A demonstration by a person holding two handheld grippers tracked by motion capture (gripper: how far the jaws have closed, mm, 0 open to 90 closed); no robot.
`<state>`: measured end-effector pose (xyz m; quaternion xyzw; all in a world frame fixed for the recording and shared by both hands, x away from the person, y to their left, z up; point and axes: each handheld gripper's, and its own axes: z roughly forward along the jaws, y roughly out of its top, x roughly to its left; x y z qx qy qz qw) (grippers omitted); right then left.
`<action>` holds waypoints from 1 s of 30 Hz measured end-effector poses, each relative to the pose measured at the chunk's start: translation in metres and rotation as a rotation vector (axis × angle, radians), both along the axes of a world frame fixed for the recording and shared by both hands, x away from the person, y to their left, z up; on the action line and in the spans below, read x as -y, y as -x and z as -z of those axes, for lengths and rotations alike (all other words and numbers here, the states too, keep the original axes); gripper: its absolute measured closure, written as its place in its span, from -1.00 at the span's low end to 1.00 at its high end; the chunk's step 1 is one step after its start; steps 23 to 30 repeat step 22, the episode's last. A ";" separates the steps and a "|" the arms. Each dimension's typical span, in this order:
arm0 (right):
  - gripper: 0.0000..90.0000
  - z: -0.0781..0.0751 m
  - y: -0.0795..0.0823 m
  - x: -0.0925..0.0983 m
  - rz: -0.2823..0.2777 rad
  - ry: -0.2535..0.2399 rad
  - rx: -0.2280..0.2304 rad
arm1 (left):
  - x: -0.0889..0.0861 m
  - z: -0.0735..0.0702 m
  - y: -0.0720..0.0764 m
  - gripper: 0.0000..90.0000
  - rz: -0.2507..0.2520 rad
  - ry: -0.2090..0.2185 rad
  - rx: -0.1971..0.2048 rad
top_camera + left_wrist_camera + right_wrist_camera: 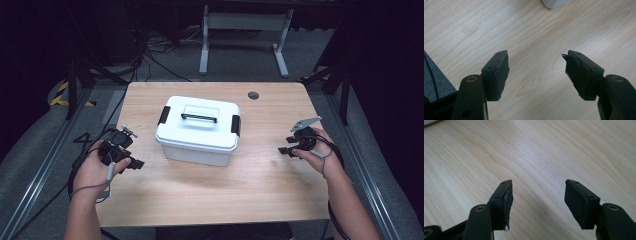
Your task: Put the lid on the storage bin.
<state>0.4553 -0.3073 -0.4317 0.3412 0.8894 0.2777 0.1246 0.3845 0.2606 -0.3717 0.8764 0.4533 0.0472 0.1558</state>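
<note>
A white lidded storage box (197, 129) with a black carry handle (199, 117) and black side latches stands in the middle of the wooden table (215, 195). My left gripper (131, 161) rests at the table's left edge, to the left of the box, open with nothing between its fingers (497, 72). A corner of the box (554, 3) shows at the top of the left gripper view. My right gripper (286, 144) hovers to the right of the box, also open and empty, its fingers (503, 200) over bare wood.
A round grey cable port (253, 95) sits in the table's far side. A white desk frame (245, 30) and loose cables (150, 55) are on the floor beyond. Dark stands flank the table on both sides.
</note>
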 end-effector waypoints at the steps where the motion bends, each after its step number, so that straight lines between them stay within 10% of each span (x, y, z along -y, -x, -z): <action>1: -0.08 0.002 0.000 0.001 0.006 0.003 -0.006 | -0.001 0.001 0.000 -0.21 -0.004 0.003 -0.002; 9: -0.05 0.011 -0.001 0.012 0.082 -0.003 -0.029 | -0.010 0.007 -0.005 -0.20 -0.047 0.006 0.018; 15: -0.05 0.013 0.001 0.019 0.122 -0.014 -0.033 | -0.014 0.014 -0.011 -0.14 -0.069 0.067 -0.051; 30: 0.09 0.015 0.001 0.026 0.213 -0.036 -0.040 | -0.010 0.019 -0.013 -0.14 -0.066 0.043 -0.043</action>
